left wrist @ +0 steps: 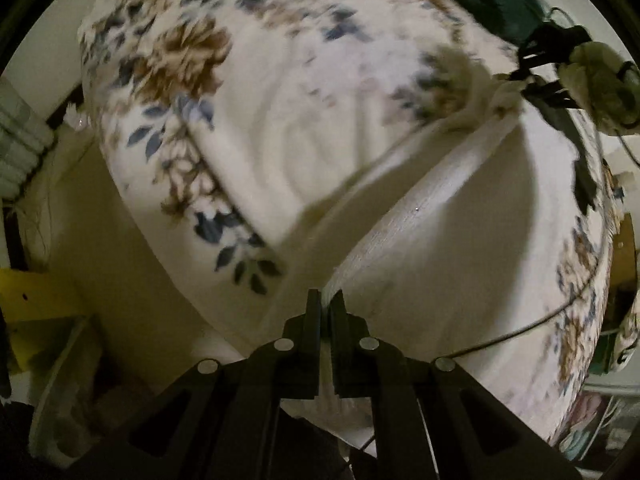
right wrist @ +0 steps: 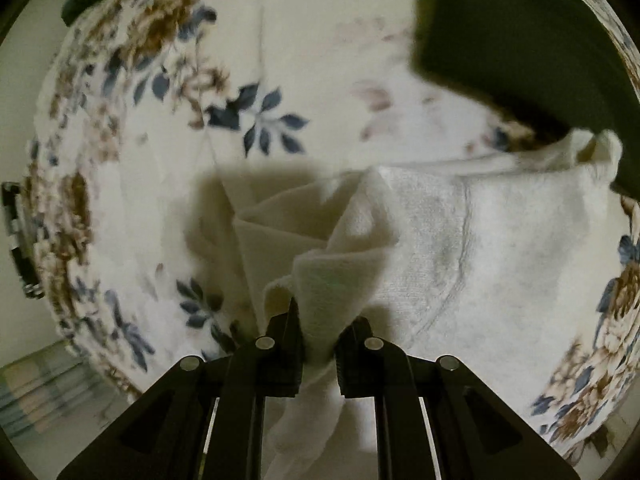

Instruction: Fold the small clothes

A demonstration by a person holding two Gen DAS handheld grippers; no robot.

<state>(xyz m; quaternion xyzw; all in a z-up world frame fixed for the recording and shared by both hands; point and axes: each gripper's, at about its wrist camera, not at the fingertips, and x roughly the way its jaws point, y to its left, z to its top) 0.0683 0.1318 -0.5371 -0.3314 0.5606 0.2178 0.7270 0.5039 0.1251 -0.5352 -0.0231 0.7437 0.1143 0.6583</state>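
A small white knit garment (left wrist: 452,240) hangs stretched between both grippers above a floral blanket (left wrist: 280,92). My left gripper (left wrist: 325,304) is shut on one corner of its edge. My right gripper shows at the far upper right of the left wrist view (left wrist: 520,76), pinching the opposite corner. In the right wrist view my right gripper (right wrist: 320,328) is shut on a bunched fold of the white garment (right wrist: 500,240), which spreads to the right, lifted off the blanket (right wrist: 280,60).
A dark green cloth (right wrist: 520,32) lies on the blanket at upper right. The blanket's edge drops to a pale floor (left wrist: 112,280) on the left, with a yellow object (left wrist: 32,292) there. A thin cable (left wrist: 540,320) runs at right.
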